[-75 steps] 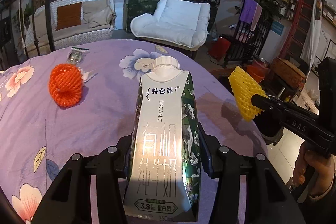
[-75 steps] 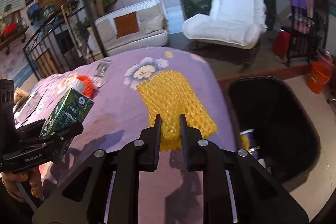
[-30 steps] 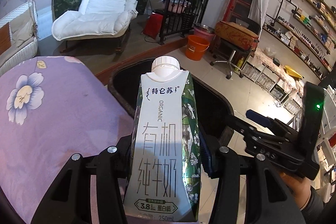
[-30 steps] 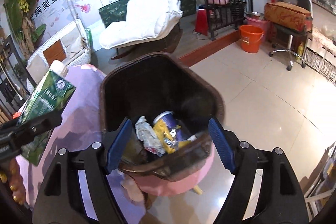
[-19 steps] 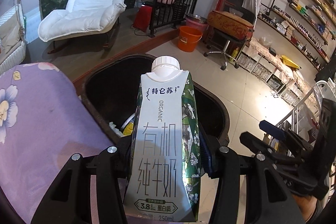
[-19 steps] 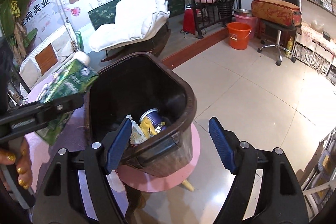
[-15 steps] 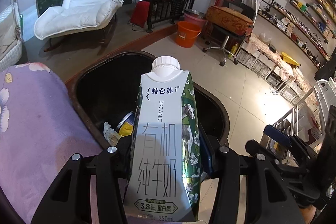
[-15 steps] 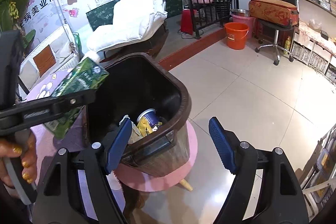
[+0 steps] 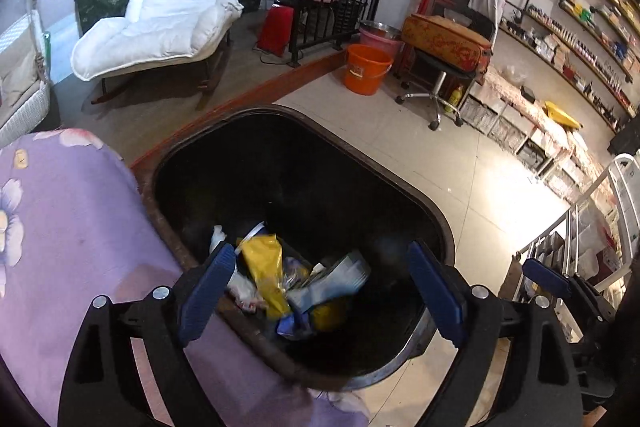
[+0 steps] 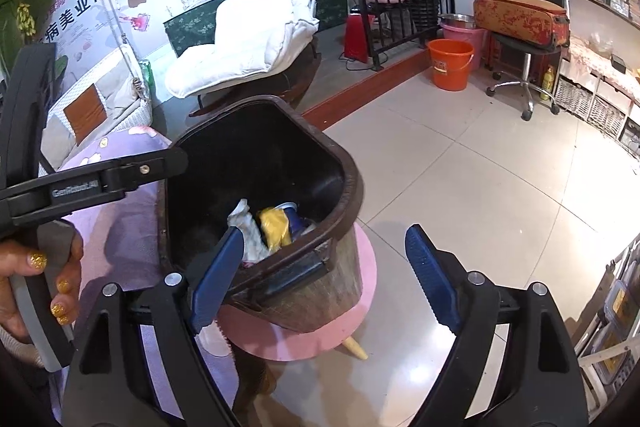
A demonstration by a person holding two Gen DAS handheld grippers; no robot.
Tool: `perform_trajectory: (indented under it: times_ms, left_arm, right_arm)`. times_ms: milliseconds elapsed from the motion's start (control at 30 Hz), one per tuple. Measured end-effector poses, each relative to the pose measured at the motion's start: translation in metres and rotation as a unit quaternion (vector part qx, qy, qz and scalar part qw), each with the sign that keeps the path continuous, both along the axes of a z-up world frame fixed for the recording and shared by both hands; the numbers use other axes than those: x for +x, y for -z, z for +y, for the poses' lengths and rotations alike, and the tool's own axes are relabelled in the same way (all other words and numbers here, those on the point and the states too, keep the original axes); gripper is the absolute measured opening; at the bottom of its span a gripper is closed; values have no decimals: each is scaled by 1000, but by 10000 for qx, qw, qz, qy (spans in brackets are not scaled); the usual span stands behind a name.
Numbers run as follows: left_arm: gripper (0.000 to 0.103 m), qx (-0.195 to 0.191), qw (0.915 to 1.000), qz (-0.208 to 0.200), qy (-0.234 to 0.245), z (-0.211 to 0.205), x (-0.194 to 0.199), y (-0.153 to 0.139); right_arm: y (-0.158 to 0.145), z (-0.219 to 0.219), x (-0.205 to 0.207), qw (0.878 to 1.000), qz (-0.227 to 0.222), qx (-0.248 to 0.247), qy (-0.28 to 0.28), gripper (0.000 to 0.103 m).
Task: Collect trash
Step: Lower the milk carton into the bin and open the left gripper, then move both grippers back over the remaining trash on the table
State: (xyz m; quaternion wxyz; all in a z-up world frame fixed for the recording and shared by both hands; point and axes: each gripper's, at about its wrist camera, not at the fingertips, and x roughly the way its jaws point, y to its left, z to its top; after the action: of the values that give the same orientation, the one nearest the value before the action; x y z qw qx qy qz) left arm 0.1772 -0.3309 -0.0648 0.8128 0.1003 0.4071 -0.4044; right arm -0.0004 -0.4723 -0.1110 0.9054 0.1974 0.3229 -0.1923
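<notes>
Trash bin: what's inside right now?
Inside the trash bin: a yellow wrapper, white crumpled paper, a blue-and-white carton. Anything beneath that pile is hidden.

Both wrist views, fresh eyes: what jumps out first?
The dark brown trash bin fills the middle of both views, with yellow, white and blue trash piled at its bottom. The left gripper hangs wide open and empty right over it; the right gripper is open too, beside the bin. The bin stands on a pink stool by the purple floral tablecloth.
</notes>
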Motion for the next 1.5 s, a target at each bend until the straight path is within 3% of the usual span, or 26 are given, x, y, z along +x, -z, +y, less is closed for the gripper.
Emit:
perform_trajectory:
  times_ms: [333,567,767,1233,1300,1367,1500]
  left_arm:
    - [88,-200,9963,-189,-810,81,-11,-12]
    - [88,-64,9863,-546,-1557,144,-20,-20]
    - [88,58,9719,-740,-2236,205,-20,-26]
    - [88,57,9164,-636,-3951,353,7,-21]
    - [84,81,9096,-617,-4108,370,17,-18]
    - [73,83,9046,-568,-4224,384,30,-16]
    - [60,101,9034,-416,-4267,399,54,-10]
  right_arm:
    - [-16,40,25,9975,-120,-73,-696,87]
    - [-26,86,50,9907,-144,-176,-1345,89]
    - [-36,130,70,9797,-252,-146,-1985,90]
    - [-57,236,110,9413,-366,-92,-3354,90]
    - [-60,253,116,9344,-375,-91,-3541,90]
    - [-62,267,121,9287,-384,-91,-3687,90]
    - [-68,294,133,9172,-405,-127,-3961,90]
